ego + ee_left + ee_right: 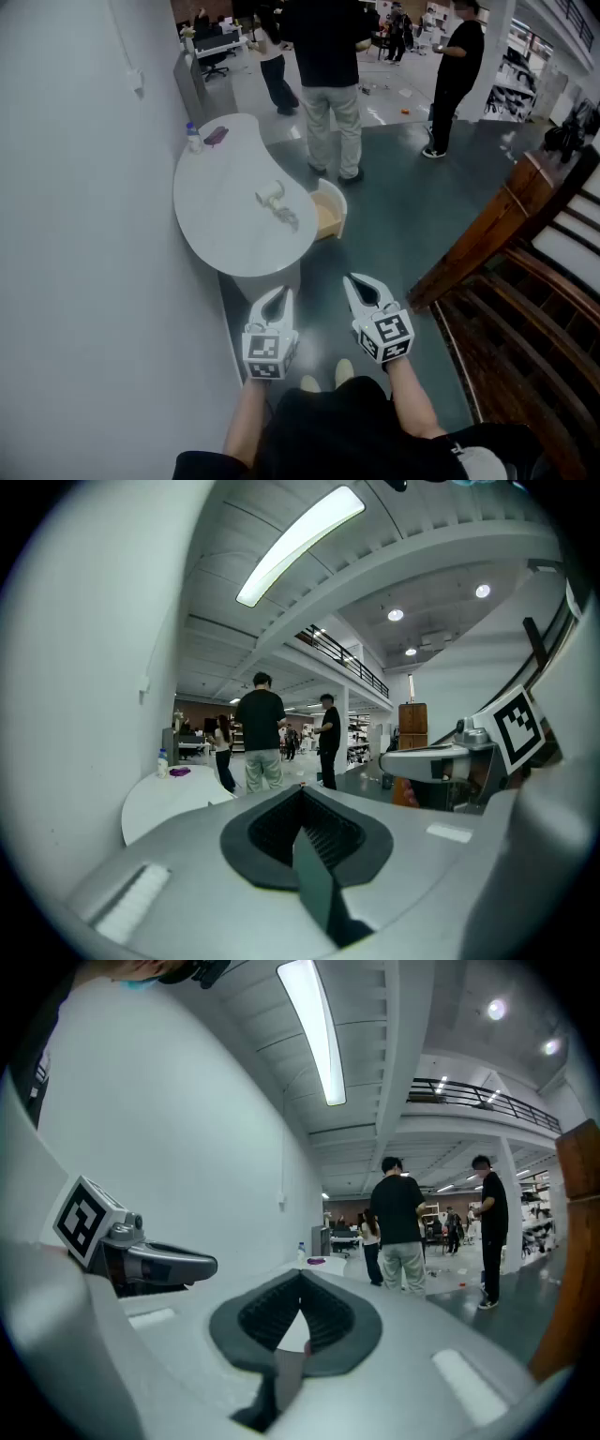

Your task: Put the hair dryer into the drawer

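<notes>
Head camera steeply down, tabletop (225,216) far, 11 o'clock. Cameras on my left hand-held gripper (280,295), right hand-held gripper (356,281) face level, share tabletop.

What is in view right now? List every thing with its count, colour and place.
table: one, white, against the left wall
hair dryer: one, cream, lying on the table near its right edge
drawer: one, light wood, open at the table's right side
bottle: one, clear with a blue cap, at the table's far end
purple thing: one, beside the bottle
bystanders: at least three, standing beyond the table
staircase: one, brown wood, at the right
left gripper: one, white, shut, empty
right gripper: one, white, shut, empty
</notes>
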Motion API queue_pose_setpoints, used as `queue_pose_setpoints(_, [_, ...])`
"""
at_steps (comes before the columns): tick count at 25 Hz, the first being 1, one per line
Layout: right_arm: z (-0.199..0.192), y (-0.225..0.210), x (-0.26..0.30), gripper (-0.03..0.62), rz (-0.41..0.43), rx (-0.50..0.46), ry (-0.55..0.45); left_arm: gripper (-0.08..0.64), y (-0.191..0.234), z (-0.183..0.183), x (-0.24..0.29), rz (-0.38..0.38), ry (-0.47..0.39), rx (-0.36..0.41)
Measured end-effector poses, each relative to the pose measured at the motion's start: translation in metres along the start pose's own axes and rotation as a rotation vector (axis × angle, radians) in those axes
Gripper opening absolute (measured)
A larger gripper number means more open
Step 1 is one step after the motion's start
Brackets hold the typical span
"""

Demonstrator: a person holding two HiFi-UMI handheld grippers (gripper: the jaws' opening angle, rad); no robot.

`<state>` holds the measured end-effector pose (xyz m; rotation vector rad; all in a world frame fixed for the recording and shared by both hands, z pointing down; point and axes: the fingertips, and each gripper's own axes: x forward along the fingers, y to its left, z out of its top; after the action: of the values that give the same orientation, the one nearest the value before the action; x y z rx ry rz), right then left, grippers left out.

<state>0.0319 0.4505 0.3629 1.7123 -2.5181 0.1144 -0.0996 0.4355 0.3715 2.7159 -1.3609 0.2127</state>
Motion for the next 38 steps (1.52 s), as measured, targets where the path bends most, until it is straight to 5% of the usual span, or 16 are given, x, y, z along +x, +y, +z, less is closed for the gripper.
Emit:
queue_pose_setpoints(24, [-0.001, 0.011, 0.039, 0.003, -0.007, 0.016, 0.027, 0.006, 0.040, 0.003, 0.011, 0.012, -0.004, -0.003])
queue_pose_setpoints(38, [-0.007, -0.065, 0.116, 0.003, 0.033, 0.037, 0.029, 0.006, 0.058, 0.003, 0.116, 0.037, 0.020, -0.012])
